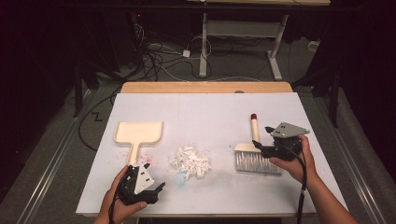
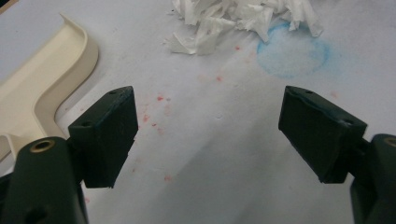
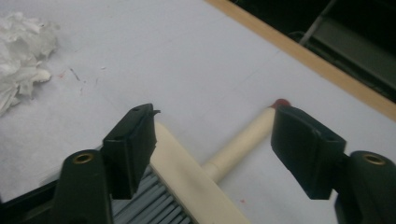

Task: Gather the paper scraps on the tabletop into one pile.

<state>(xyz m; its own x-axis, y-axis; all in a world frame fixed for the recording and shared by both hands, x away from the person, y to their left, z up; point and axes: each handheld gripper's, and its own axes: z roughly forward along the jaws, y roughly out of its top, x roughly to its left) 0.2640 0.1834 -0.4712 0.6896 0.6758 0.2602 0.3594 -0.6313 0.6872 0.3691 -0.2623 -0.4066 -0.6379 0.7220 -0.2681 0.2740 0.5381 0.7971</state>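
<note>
While nothing is yet gripped, barely begun: sweeping of the paper scraps into the dustpan not started, by the look of it.

Left gripper near the desk's front edge, towards its left corner, just short of the dustpan handle's end; jaws spread wide, empty, bare white cover between them in the left gripper view. Dustpan lying flat at the left half of the desk, handle pointing to the front edge, untouched.

Right gripper at the right half, poised over the brush; jaws wide apart, straddling the cream handle where it meets the brush head in the right gripper view, not closed on it. Brush lying flat, grey bristles towards the front edge, red-tipped handle towards the back edge.

Scraps in one loose heap at the middle of the desk, between dustpan and brush, well apart from both. Faint blue ring stain just beside the heap, small red specks scattered near the dustpan handle.

Left to do, judging from this: closing on the brush, taking up the dustpan, sweeping the heap in.

Count: one dustpan, one brush, one heap of scraps too many to number, two grippers.
</note>
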